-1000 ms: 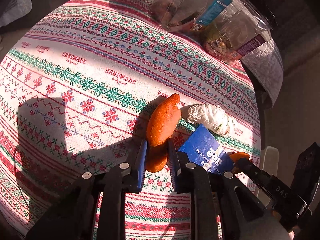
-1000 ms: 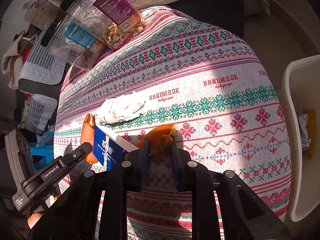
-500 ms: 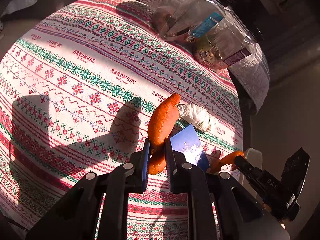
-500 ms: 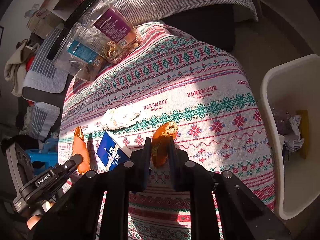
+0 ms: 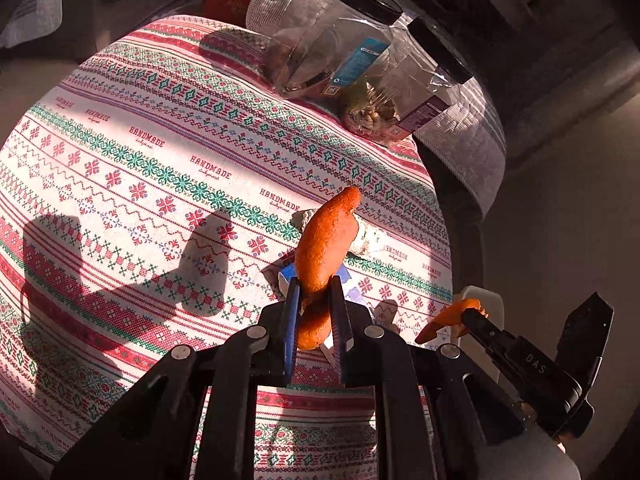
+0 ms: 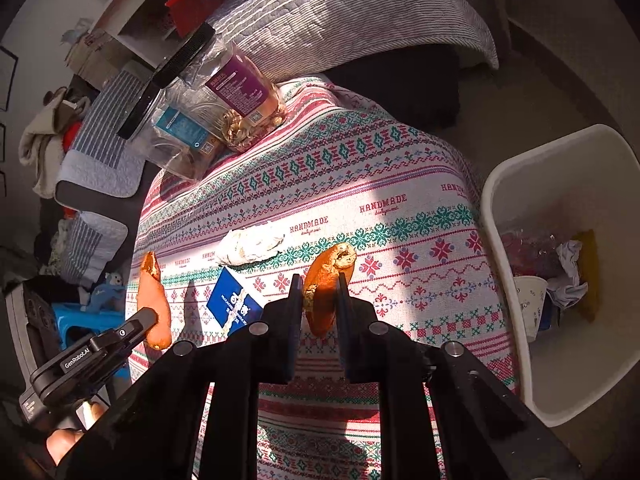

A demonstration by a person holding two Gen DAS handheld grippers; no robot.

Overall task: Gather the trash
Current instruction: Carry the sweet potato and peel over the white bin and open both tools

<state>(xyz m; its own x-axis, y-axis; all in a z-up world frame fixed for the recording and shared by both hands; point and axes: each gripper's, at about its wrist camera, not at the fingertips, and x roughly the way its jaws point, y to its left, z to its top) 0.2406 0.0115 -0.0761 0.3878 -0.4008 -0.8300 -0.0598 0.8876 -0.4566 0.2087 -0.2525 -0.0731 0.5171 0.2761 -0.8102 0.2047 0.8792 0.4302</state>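
Note:
My left gripper (image 5: 314, 286) is shut on a long orange peel (image 5: 324, 246) and holds it above the patterned tablecloth (image 5: 160, 168). My right gripper (image 6: 318, 284) is shut on a second, smaller orange peel (image 6: 328, 276), also lifted off the cloth. A crumpled white wrapper (image 6: 250, 245) and a blue packet (image 6: 234, 306) lie on the cloth below both grippers. In the left wrist view the wrapper (image 5: 370, 240) and the packet (image 5: 352, 286) are partly hidden behind the peel. A white bin (image 6: 516, 184) with trash inside stands to the right of the table.
Two clear plastic jars with black lids (image 5: 332, 56) (image 5: 404, 100) lie at the table's far edge, also seen in the right wrist view (image 6: 208, 116). Grey striped cushions (image 6: 340, 20) lie beyond. A blue stool (image 6: 80, 316) stands left of the table.
Both grippers have closed tighter on their orange peels and lifted them up off the tablecloth. The white bin has come further into the right wrist view.

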